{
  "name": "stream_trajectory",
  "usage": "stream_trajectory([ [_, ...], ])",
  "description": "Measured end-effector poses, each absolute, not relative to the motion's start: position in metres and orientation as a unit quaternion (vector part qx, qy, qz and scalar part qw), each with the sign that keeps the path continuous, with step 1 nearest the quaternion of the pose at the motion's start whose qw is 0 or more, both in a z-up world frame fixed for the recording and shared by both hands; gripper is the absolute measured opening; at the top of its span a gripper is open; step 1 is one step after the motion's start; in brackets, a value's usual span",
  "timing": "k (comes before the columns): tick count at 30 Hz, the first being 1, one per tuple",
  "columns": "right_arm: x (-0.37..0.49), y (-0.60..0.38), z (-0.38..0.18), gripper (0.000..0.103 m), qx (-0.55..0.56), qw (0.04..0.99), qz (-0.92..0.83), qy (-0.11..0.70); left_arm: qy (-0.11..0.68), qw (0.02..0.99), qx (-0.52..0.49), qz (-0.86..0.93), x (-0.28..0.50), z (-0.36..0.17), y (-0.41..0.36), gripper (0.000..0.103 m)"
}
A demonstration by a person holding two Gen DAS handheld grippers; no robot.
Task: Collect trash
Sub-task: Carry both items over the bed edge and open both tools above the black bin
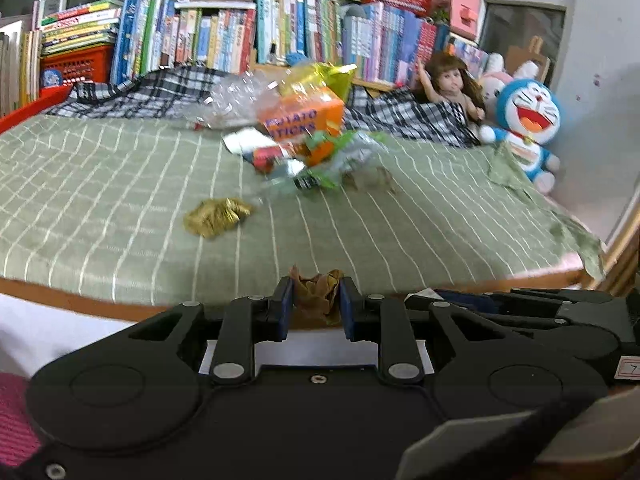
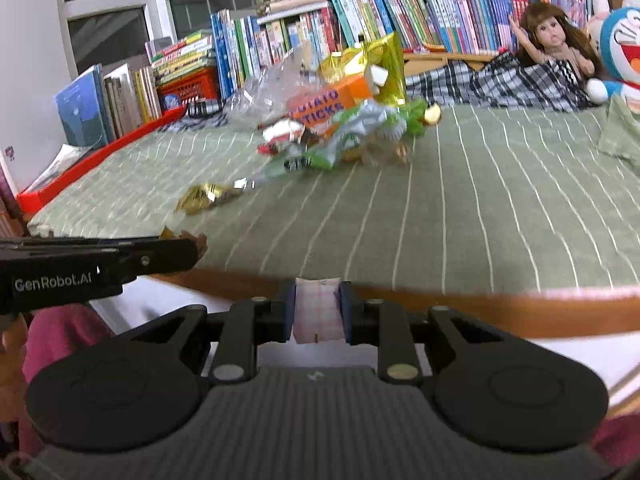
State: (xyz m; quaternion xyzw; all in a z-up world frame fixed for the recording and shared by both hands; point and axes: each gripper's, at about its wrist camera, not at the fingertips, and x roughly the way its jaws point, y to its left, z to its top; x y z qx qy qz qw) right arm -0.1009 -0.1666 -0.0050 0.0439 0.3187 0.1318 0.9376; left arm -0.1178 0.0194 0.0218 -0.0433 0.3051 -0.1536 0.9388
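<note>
My left gripper (image 1: 316, 294) is shut on a crumpled brown wrapper (image 1: 318, 300), just off the near edge of the bed; the same gripper (image 2: 188, 252) enters the right wrist view from the left. My right gripper (image 2: 318, 300) is shut on a pink-and-white checked paper (image 2: 318, 314) and sits close beside the left one (image 1: 448, 299). On the green striped sheet (image 1: 120, 200) lies a gold crumpled wrapper (image 1: 218, 216) (image 2: 204, 196). Farther back is a trash pile: an orange potato sticks box (image 1: 304, 116) (image 2: 332, 104), green packets (image 1: 336, 160) (image 2: 348, 140), a clear plastic bag (image 1: 240, 100) and a gold foil bag (image 2: 372, 64).
A row of books (image 1: 224, 36) lines the far side of the bed, with a checked blanket (image 1: 408, 116) in front. A doll (image 1: 450, 84) and a blue plush toy (image 1: 524, 120) sit at the far right. A wooden bed rim (image 2: 480, 312) runs along the near edge.
</note>
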Motion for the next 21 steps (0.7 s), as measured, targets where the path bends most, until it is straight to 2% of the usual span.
stream_trajectory([
  [9,-0.116,-0.172,-0.042,0.028,0.046,0.917,0.125,0.375,0.356,0.920,-0.038,-0.157,-0.128,-0.011,0.013,0.023],
  [21,-0.108,-0.187,-0.100,0.029,0.108,0.869,0.110,0.471,0.475,0.869,-0.041,-0.133,-0.103,-0.096,0.006,0.023],
])
